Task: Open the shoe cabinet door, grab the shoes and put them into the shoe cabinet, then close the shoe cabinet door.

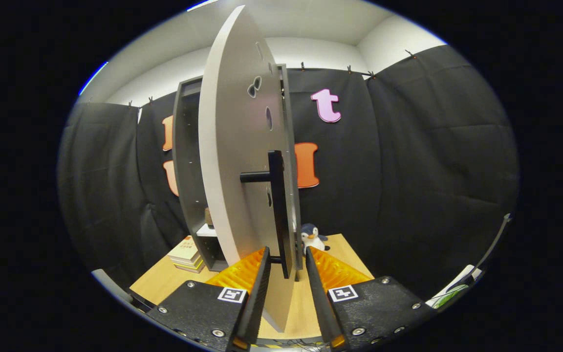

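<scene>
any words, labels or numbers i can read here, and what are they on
Nothing here can be read.
Top cover of the stack of pale books beside the cabinet: printed marks, too small and blurred to read.
Square black-and-white tags on the gripper: coded patterns, no words.
Grey cabinet door and its black bar handle: plain. The jaws stand open on either side of the handle's lower end.

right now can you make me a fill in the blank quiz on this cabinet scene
1. The cabinet door stands ____, swung out toward the fingers.
2. The door's bar handle sits ____ the two fingers, which do not visibly press on it.
3. Beside the cabinet a stack of ____ lies on the wooden table.
4. Beyond the fingers, a toy ____ stands on the table.

Missing words: open; between; books; penguin
</scene>
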Action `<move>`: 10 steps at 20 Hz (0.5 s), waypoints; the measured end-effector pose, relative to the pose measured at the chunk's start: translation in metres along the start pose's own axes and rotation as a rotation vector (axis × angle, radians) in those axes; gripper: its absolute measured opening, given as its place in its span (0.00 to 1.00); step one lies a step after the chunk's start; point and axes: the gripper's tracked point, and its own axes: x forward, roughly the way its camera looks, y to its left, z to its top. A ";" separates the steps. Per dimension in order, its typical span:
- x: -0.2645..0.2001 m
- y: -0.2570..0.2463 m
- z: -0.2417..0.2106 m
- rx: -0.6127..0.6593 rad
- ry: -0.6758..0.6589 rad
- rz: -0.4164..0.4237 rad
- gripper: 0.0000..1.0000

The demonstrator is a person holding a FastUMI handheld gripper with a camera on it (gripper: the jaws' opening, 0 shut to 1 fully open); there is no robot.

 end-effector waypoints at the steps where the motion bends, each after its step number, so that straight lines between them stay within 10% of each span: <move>1: 0.002 0.010 -0.001 0.003 0.002 0.029 0.47; 10: 0.029 0.087 -0.005 -0.015 0.000 0.244 0.47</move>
